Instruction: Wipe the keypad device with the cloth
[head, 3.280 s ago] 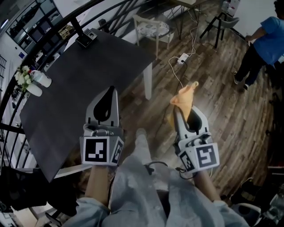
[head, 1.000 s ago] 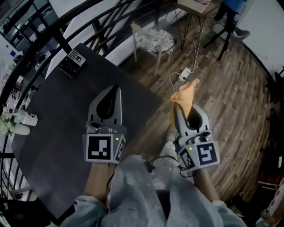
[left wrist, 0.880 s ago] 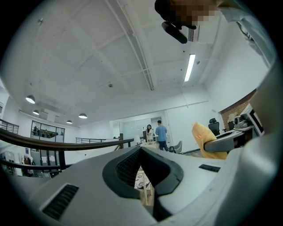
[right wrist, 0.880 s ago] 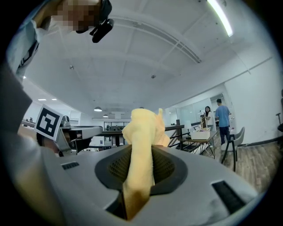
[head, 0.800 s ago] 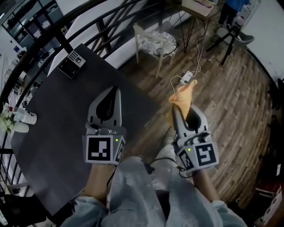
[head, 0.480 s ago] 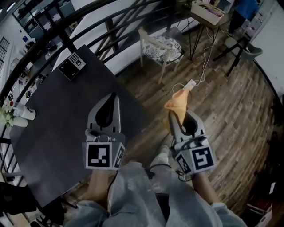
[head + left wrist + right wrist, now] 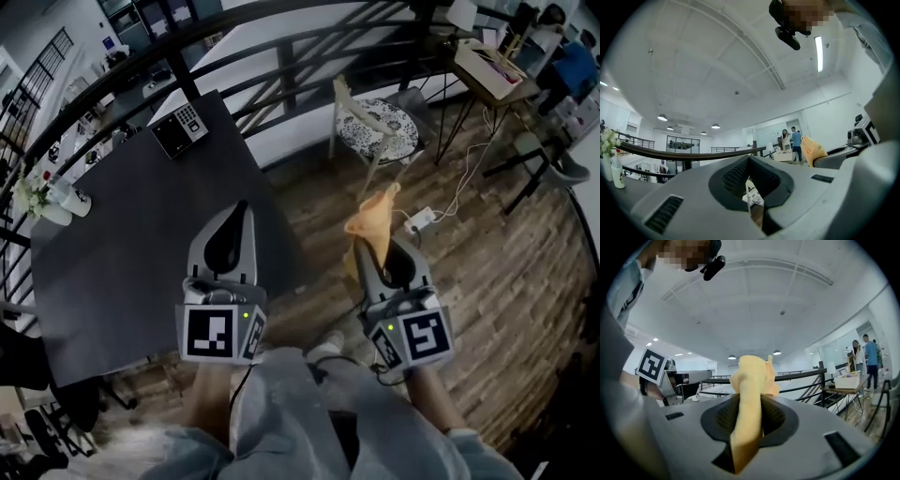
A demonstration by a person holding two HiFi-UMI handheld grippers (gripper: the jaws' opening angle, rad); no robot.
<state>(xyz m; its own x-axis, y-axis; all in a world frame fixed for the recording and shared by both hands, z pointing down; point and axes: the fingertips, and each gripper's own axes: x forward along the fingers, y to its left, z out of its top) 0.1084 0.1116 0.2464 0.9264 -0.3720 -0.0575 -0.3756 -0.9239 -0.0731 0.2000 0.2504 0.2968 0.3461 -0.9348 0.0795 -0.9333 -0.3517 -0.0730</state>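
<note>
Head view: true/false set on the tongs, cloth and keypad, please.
1. The right tongs are shut on the cloth. True.
2. The cloth is lying on the keypad. False: the right tongs hold it up, off to the right of the table, apart from the keypad.
3. The left tongs are shut with nothing between them. True.
4. The keypad sits at the table's near edge, beside the person. False: it lies at the far corner, by the railing.
5. The left tongs are touching the keypad. False: they are over the table's near part, well short of it.
</note>
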